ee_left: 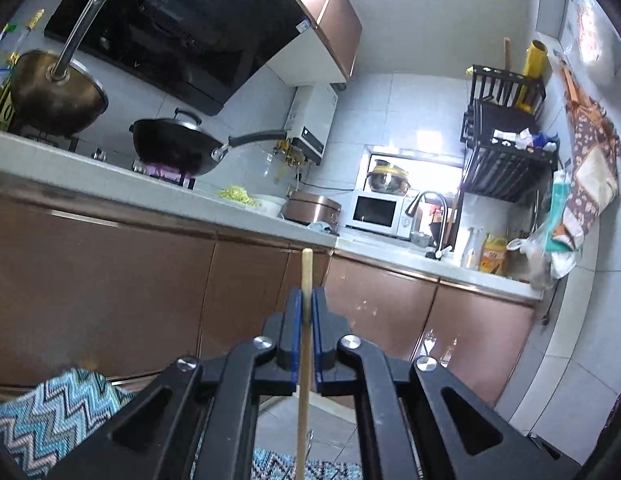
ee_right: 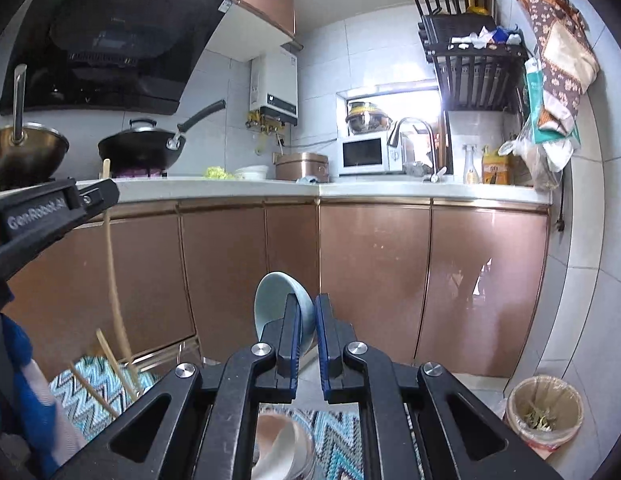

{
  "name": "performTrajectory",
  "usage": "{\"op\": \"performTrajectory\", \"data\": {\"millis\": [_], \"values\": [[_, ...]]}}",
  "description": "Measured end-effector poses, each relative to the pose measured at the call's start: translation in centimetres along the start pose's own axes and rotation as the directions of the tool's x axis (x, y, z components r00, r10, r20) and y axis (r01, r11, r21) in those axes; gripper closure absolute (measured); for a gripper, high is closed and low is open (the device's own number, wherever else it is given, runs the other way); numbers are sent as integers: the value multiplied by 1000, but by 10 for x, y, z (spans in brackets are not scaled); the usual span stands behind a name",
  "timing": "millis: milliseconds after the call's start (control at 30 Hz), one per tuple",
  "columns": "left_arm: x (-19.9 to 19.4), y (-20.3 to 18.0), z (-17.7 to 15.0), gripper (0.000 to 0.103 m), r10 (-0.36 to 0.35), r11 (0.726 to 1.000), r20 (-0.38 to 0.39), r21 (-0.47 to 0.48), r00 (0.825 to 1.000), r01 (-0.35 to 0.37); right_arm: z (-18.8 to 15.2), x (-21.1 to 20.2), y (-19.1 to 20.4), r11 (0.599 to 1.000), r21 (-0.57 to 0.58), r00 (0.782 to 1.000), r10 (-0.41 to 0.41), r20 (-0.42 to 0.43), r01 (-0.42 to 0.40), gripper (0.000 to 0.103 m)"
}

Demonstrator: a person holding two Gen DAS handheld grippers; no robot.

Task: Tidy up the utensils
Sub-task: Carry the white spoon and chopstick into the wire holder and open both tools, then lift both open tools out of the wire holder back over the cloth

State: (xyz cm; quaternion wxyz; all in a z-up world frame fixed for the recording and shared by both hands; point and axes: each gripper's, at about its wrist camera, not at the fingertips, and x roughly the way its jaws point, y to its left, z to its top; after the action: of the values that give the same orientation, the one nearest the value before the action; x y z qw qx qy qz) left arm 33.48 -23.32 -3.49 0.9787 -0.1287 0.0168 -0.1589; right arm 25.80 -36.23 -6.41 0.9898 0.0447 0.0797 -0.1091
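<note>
My left gripper [ee_left: 307, 300] is shut on a wooden chopstick [ee_left: 305, 272] that stands upright between the blue pads, its tip above the fingers and its shaft running down out of view. The left gripper also shows at the left in the right wrist view [ee_right: 98, 196], still holding the chopstick [ee_right: 112, 272]. My right gripper [ee_right: 308, 308] is shut on a pale blue ceramic spoon [ee_right: 276, 304], bowl tilted up and left. Two more chopsticks [ee_right: 114, 364] lean below on a zigzag-patterned cloth [ee_right: 98, 380]. A glass jar [ee_right: 284, 444] sits under the right gripper.
Copper cabinet doors [ee_right: 370, 272] and a white counter [ee_right: 270, 188] lie ahead. On the counter are a black wok [ee_right: 138, 148], a steel pot [ee_right: 26, 148], a rice cooker [ee_right: 300, 166], a microwave [ee_right: 366, 156] and a sink tap [ee_right: 414, 140]. A lined waste bin [ee_right: 544, 412] stands at lower right.
</note>
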Motion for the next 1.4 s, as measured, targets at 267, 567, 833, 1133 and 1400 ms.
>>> {"op": "performTrajectory", "data": {"millis": [267,567,833,1133,1400], "values": [[-18,17,-1,67,20,1000,-31,-19,999,-20,-9,-16,-1,999,35,1000,26,-16,-26,81],[-77,39,43,55,35,999,-45,-19,998,-36,14,-65,-10,996,87,1000,24,4,-24,73],[-155,50,77,40,66,998,-71,11,995,-65,40,-134,-13,993,112,1000,18,12,-20,57],[-234,66,97,34,145,988,-120,65,982,-138,54,-211,-17,992,130,1000,5,2,-5,28],[-286,86,98,32,194,979,-170,93,966,-181,53,-258,1,994,107,999,35,-19,-33,14]]}}
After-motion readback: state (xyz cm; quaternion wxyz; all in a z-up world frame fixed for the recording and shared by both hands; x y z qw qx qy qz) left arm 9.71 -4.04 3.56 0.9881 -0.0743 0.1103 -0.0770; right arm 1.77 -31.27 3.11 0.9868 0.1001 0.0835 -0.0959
